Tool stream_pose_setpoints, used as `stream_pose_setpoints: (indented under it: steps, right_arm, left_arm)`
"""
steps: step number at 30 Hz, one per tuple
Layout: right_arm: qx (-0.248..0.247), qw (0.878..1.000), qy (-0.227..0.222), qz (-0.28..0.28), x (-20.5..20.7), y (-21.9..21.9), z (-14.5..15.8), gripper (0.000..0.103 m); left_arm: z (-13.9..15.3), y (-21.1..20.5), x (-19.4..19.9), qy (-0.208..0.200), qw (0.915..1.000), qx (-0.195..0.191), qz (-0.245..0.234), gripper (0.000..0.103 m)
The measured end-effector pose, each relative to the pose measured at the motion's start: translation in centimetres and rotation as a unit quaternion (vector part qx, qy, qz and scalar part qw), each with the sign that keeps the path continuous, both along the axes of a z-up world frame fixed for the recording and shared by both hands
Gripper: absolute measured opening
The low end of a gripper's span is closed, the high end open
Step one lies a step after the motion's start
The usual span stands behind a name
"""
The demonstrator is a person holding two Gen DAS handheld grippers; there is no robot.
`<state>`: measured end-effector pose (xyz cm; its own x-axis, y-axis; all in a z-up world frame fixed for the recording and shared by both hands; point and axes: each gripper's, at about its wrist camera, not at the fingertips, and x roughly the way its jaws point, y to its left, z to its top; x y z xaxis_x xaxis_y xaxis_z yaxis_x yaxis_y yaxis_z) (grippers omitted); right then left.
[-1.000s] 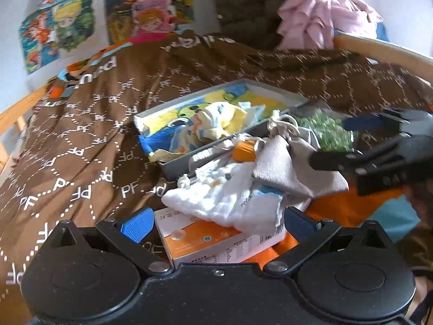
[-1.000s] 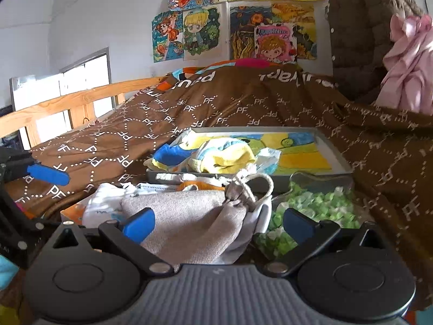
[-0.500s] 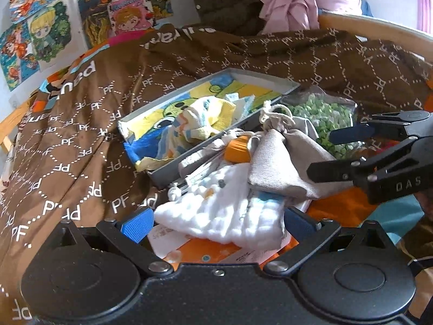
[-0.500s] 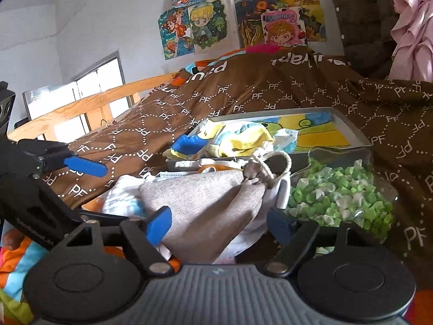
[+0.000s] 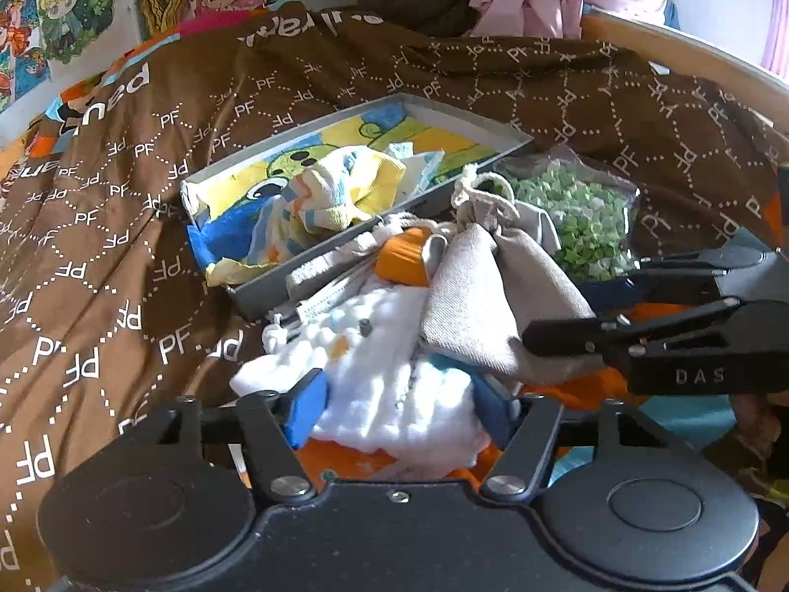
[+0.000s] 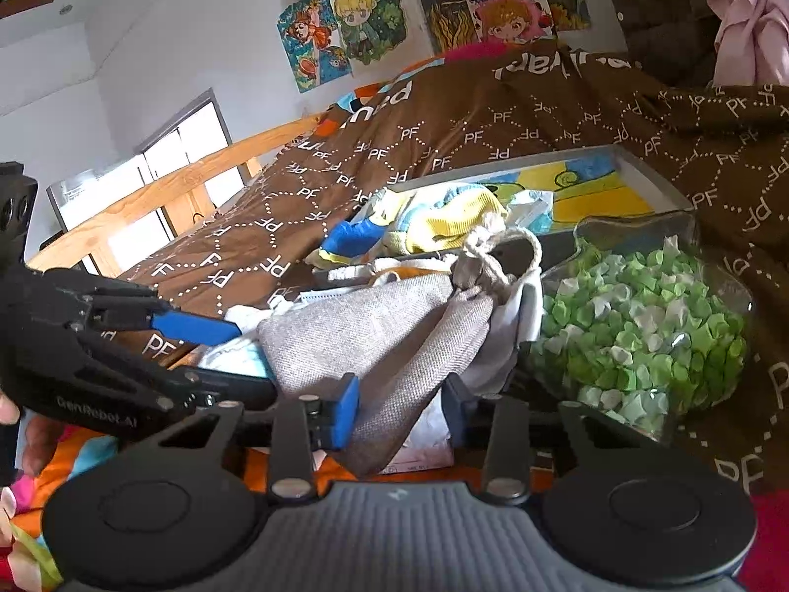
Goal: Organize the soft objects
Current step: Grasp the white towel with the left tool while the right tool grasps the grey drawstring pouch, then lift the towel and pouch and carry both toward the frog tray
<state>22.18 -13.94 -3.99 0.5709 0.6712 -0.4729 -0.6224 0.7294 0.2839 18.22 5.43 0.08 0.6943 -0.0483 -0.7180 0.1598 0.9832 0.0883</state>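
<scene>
Both sets of tongs just narrowing from full spread over half a second back: right tongs now pinching the lower corner of the grey drawstring pouch, left tongs drawn in around the white fluffy cloth, pad contact impossible to confirm. Reads as pickup under way, transfer into the grey tray of soft things likely next. Pouch lying on the bed's pile just before that tray, beside the bag of green bits, long axis running from pinched base up to knotted cord end, pointing toward the tray.

Both wrist views close, angled down over bed; share grey pouch, tray.
</scene>
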Motion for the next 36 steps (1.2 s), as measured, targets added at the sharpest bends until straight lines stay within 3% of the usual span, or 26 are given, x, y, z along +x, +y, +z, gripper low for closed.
stream_pose_setpoints:
  steps: [9,11,16,22,26,36]
  right_arm:
    - [-0.026,0.999,-0.02,0.0,-0.7,0.8,0.5,0.02]
    - [-0.036,0.999,-0.038,-0.003,-1.1,0.9,0.7,0.013]
    - [-0.07,0.991,-0.114,-0.012,-2.9,1.2,1.6,0.009]
    - [-0.096,0.975,-0.201,-0.024,-5.3,0.9,3.0,0.008]
    - [-0.1,0.965,-0.24,-0.04,-6.7,0.4,4.2,0.008]
    - [-0.102,0.932,-0.333,-0.102,-10.2,-1.1,6.5,0.008]
  left_arm:
    - [0.0,-0.6,-0.5,0.004,0.9999,-0.009,0.013,0.044]
    - [0.0,-0.5,-0.4,0.003,0.9997,-0.016,0.018,0.036]
    - [0.4,0.2,-0.7,-0.008,0.9977,-0.043,0.052,0.021]
    - [1.2,0.5,-3.0,-0.066,0.9893,-0.084,0.099,0.017]
    - [2.3,0.0,-4.8,-0.097,0.9854,-0.087,0.109,0.016]
    - [7.3,-0.3,-6.0,-0.153,0.9694,-0.136,0.137,0.016]
